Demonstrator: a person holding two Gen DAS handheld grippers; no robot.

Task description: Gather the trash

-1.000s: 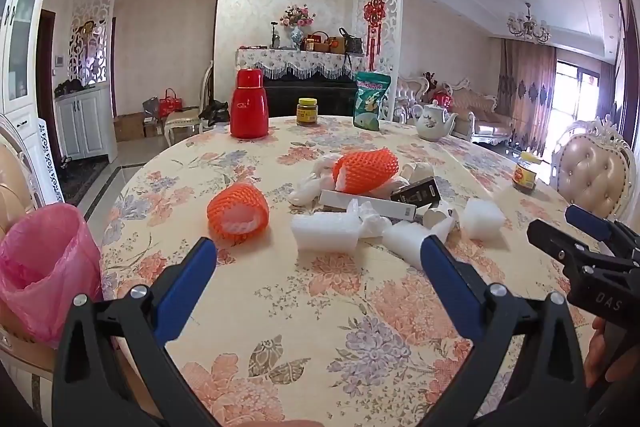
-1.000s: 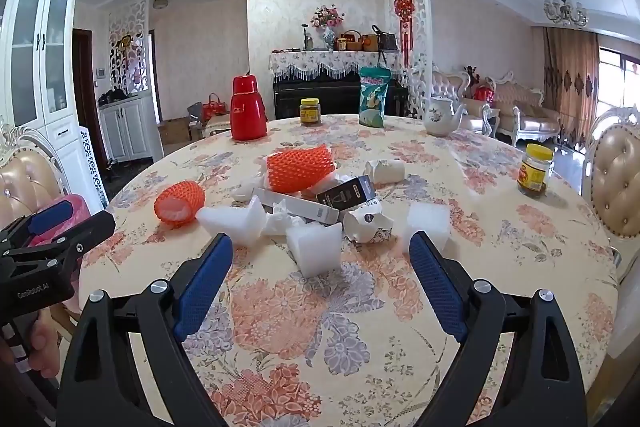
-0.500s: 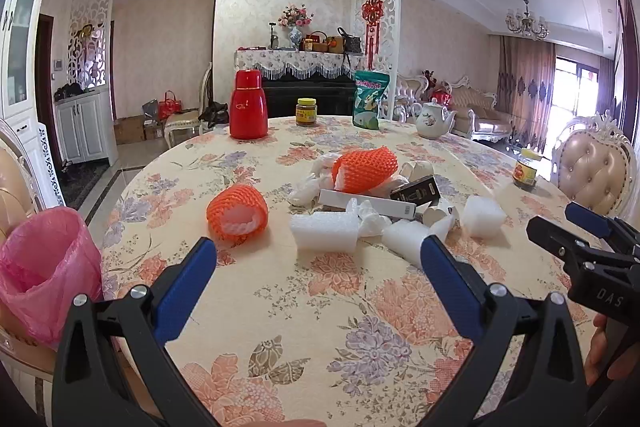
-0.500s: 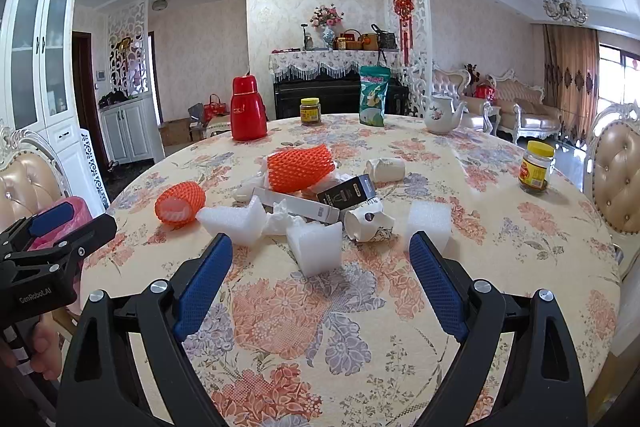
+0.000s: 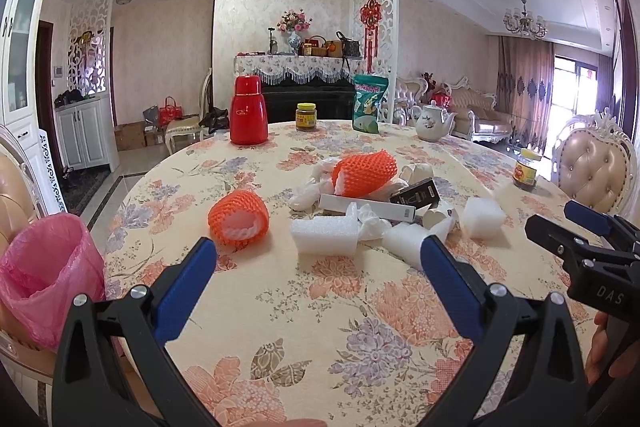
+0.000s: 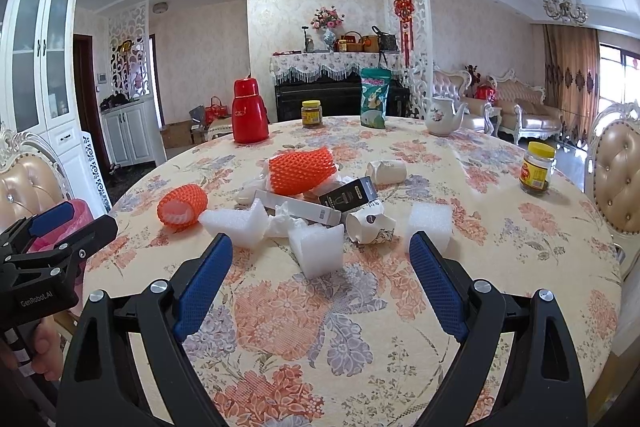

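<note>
A pile of trash lies mid-table: a small orange foam net (image 5: pixel 239 223) (image 6: pixel 182 211), a larger orange foam net (image 5: pixel 363 173) (image 6: pixel 301 169), white foam blocks (image 5: pixel 325 235) (image 6: pixel 317 250), a long white box (image 5: pixel 368 207), a black box (image 6: pixel 349 193) and crushed paper cups (image 6: pixel 370 225). A pink bin bag (image 5: pixel 44 273) hangs at the table's left edge. My left gripper (image 5: pixel 316 285) is open and empty above the near table. My right gripper (image 6: pixel 320 277) is open and empty, just short of the foam blocks.
A red thermos (image 5: pixel 248 117), a brown jar (image 5: pixel 306 117), a green snack bag (image 5: pixel 366 109) and a teapot (image 5: pixel 432 123) stand at the table's far side. A yellow-lidded jar (image 6: pixel 537 169) stands right. Padded chairs (image 6: pixel 618 179) flank the floral table (image 5: pixel 320 327).
</note>
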